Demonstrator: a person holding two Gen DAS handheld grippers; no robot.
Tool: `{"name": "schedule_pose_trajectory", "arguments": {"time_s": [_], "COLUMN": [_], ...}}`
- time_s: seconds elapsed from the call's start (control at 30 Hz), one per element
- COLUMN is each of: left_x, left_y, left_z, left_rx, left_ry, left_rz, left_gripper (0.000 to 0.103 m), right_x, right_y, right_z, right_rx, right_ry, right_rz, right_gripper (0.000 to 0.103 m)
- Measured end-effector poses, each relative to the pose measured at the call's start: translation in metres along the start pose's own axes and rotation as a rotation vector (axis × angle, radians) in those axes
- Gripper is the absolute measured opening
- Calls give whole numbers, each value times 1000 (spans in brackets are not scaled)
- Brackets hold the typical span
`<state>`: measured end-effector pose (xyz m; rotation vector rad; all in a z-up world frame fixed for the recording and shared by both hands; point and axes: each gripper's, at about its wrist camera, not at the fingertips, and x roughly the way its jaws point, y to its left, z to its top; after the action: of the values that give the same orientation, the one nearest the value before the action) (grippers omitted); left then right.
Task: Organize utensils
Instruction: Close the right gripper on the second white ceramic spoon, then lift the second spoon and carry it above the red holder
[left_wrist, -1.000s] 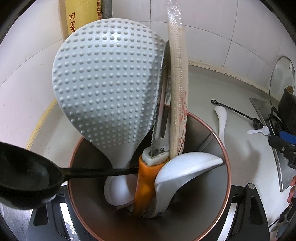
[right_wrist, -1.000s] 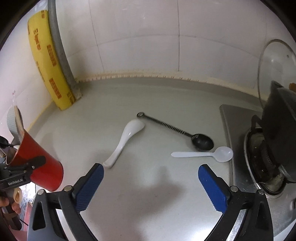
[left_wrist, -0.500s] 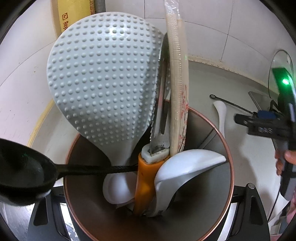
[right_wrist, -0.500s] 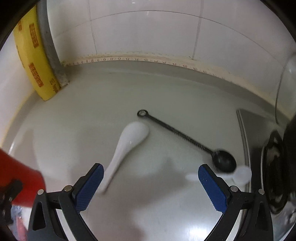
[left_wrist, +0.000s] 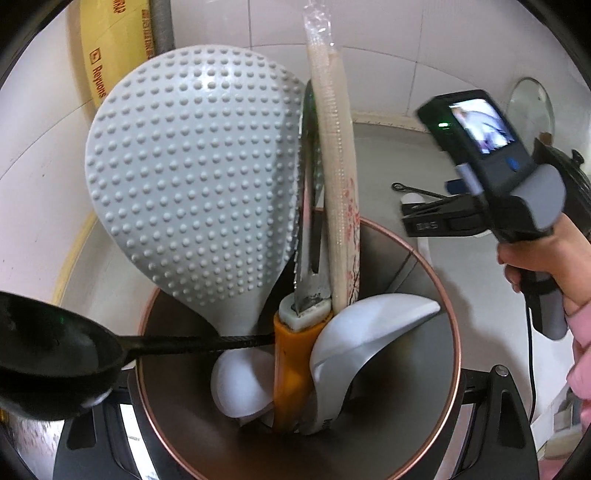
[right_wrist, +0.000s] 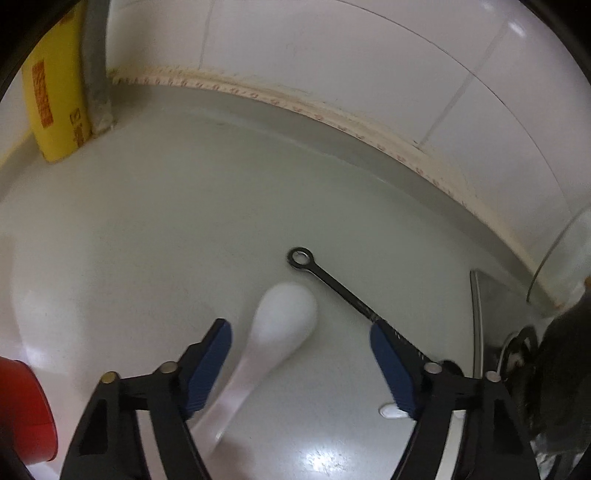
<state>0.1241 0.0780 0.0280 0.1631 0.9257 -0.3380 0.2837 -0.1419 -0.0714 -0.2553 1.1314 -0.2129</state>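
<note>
My left gripper (left_wrist: 295, 424) is shut on a red cup (left_wrist: 454, 325) with a copper-coloured rim. In the cup stand a grey dimpled rice paddle (left_wrist: 192, 177), an orange-handled knife (left_wrist: 290, 369), wrapped chopsticks (left_wrist: 336, 166), white spoons (left_wrist: 369, 325) and a black spoon (left_wrist: 48, 347). Low over the counter, my right gripper (right_wrist: 298, 326) has its jaws closing. A white ceramic spoon (right_wrist: 284, 317) lies between the blue pads (right_wrist: 210, 362), which do not touch it. A black twisted-handle spoon (right_wrist: 325, 277) lies just to its right, and a small white plastic spoon (right_wrist: 389, 410) shows behind the right finger.
A yellow box (right_wrist: 51, 92) leans in the back left corner by a grey pipe. The stove (right_wrist: 517, 350) with a dark pot (right_wrist: 565, 350) is at the right, with a glass lid (left_wrist: 532, 107) against the tiled wall. A person's hand (left_wrist: 546, 258) grips the right gripper's handle.
The right gripper came forward and down over the white ceramic spoon, and its jaws narrowed. It entered the left wrist view from the right. The cup stayed in place.
</note>
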Motion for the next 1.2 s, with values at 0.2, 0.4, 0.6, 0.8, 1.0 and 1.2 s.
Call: {"name": "schedule_pose_trajectory", "arguments": {"time_s": [0.2,0.4,0.6,0.8,1.0,1.2], "left_x": [-6,-13,-18,-19,-20,-16], "left_y": [13,24,32,28,27,25], "left_z": [-5,-3,-4,-13,-15,-14], "left_rx": [31,46,26,5,4,13], "left_ry": [-22,-37,-55,-70,-66,-63], "left_rz": [-44,-80,-89,-83,-81,-78], "left_gripper": [91,91,91,91,91,91], "right_x": [10,17,22,23,22,22], "right_y": [4,-24,-78,-107,-125,-140], "right_z": [6,0,-23,-44,-59,-78], "right_rx": [5,166,446,527,598,645], "right_ry": [61,95,118,118,114,106], "right_rz": [-1,122,293,325,338,362], "right_gripper": [50,38,33,31,31,31]}}
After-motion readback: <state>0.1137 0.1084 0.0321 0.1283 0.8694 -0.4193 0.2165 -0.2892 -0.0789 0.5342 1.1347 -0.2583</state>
